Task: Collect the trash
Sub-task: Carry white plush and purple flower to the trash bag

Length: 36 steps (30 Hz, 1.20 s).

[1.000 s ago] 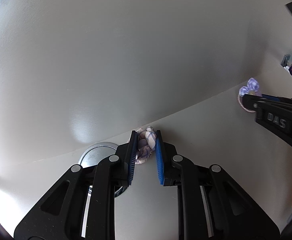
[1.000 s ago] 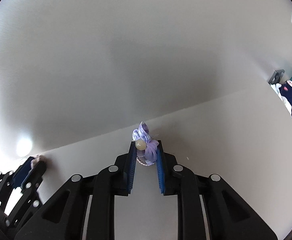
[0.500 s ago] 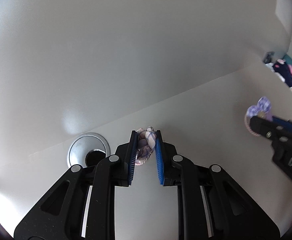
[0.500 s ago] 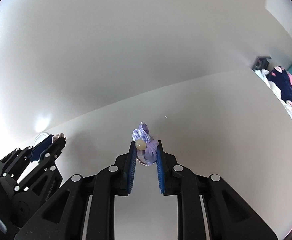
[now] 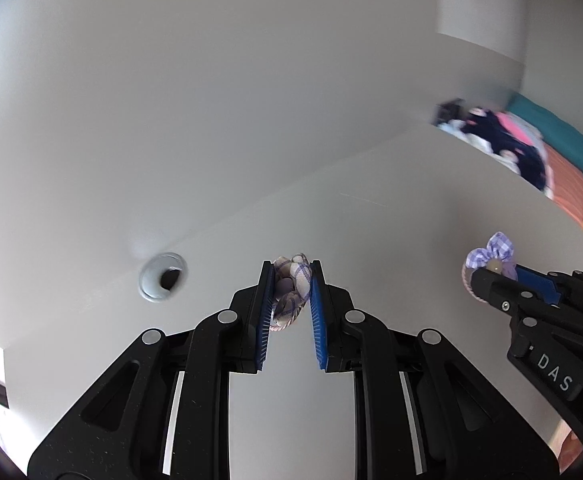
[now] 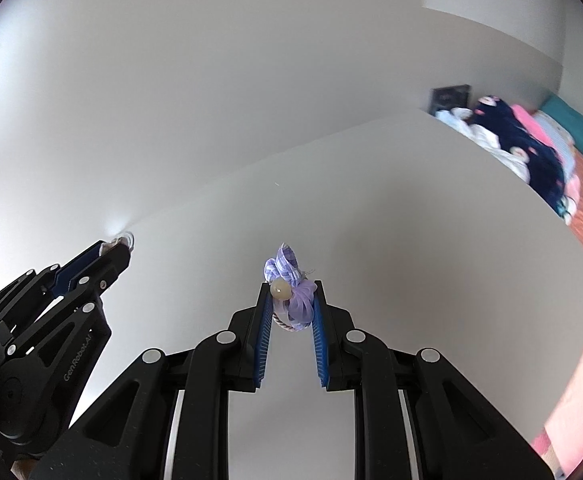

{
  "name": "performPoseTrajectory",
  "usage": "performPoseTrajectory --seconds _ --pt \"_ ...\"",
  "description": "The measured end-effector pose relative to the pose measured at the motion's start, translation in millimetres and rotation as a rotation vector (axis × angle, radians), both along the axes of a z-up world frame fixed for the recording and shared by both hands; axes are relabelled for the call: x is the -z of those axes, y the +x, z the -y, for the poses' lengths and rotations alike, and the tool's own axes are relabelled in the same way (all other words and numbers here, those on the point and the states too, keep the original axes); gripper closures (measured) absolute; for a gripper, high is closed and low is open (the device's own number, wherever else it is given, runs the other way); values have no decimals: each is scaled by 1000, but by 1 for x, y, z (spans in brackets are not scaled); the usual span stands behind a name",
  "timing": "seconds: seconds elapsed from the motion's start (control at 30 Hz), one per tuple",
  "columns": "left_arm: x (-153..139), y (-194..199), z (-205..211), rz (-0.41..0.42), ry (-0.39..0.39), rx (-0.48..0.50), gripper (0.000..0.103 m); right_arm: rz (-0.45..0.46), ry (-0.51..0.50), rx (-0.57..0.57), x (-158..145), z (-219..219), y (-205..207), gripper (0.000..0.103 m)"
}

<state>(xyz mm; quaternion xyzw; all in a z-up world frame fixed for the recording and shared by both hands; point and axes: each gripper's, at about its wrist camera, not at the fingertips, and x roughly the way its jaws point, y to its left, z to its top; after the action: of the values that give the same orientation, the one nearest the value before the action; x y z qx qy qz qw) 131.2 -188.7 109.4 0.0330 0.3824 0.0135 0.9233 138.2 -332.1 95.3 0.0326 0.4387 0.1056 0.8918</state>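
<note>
Left gripper (image 5: pixel 290 280) is clamped on a pale checked fabric knot (image 5: pixel 289 294); right gripper (image 6: pixel 291 300) pinches a purple bow hair tie (image 6: pixel 291 292). Both items hang above the white desk (image 5: pixel 411 240). No bin in view. Judgement: keep both grips firm during carry, steering clear of the cable hole (image 5: pixel 163 282).

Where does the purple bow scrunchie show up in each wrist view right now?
Left wrist: purple bow scrunchie at far right, pinched at the tip of the right gripper.
Right wrist: scrunchie at centre, between that gripper's blue pads.
Shared landmark: the dark clothes pile past the white table's far right edge.
</note>
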Motion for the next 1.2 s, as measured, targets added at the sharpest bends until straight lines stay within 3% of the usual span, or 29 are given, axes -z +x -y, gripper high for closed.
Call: performPoseTrajectory --seconds 0.37,0.67,0.93,1.2 --pt "-5 -81 96 -14 -9 233 86 33 47 149 -2 109 -98 83" --pt "10 -138 196 -44 7 454 85 17 60 315 21 201 -186 83" --pt "31 -172 271 -96 40 605 85 -10 81 452 45 273 -249 83" --pt "74 -191 335 -174 99 727 85 -61 99 543 74 321 -281 83"
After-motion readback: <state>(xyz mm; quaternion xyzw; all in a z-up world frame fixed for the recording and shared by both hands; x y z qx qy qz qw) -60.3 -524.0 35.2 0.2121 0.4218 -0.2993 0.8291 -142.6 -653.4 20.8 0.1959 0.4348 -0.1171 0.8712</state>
